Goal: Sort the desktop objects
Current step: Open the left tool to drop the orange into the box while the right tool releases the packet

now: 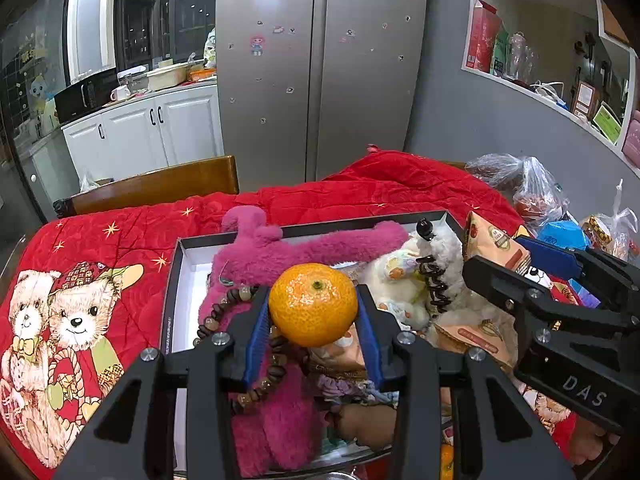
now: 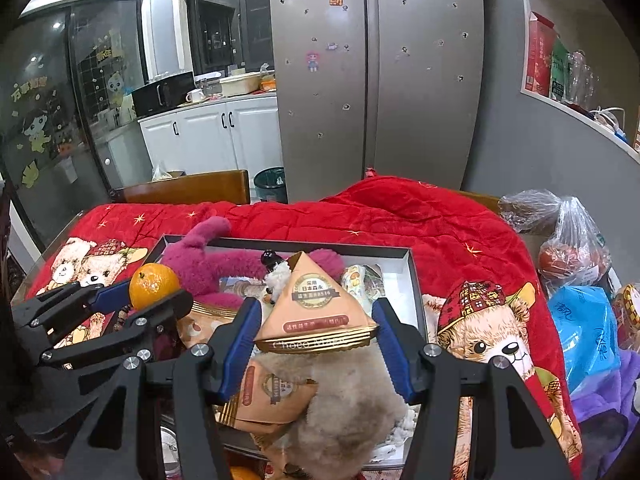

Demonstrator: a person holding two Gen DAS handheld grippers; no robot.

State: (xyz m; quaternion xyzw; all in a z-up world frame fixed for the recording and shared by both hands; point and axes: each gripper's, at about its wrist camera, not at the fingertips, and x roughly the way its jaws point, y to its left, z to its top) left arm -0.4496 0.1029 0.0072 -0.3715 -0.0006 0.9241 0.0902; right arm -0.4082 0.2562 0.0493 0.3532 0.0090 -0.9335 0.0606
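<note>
While over the box point(image 1: 176, 280), the left gripper point(image 1: 314, 312) clamps the orange point(image 1: 313, 304).

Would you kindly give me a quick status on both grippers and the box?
Left gripper shut on orange. Right gripper shut on snack pack. Both over box, crowded with plush toys, beads, packs.

Round orange tangerine point(image 1: 313, 305), stem end up, clamped between blue fingers point(image 1: 256, 332) above open box point(image 1: 178, 276). Tan triangular snack packet point(image 2: 316, 308), point up, held likewise over plush toys point(image 1: 288, 252) filling box.
</note>
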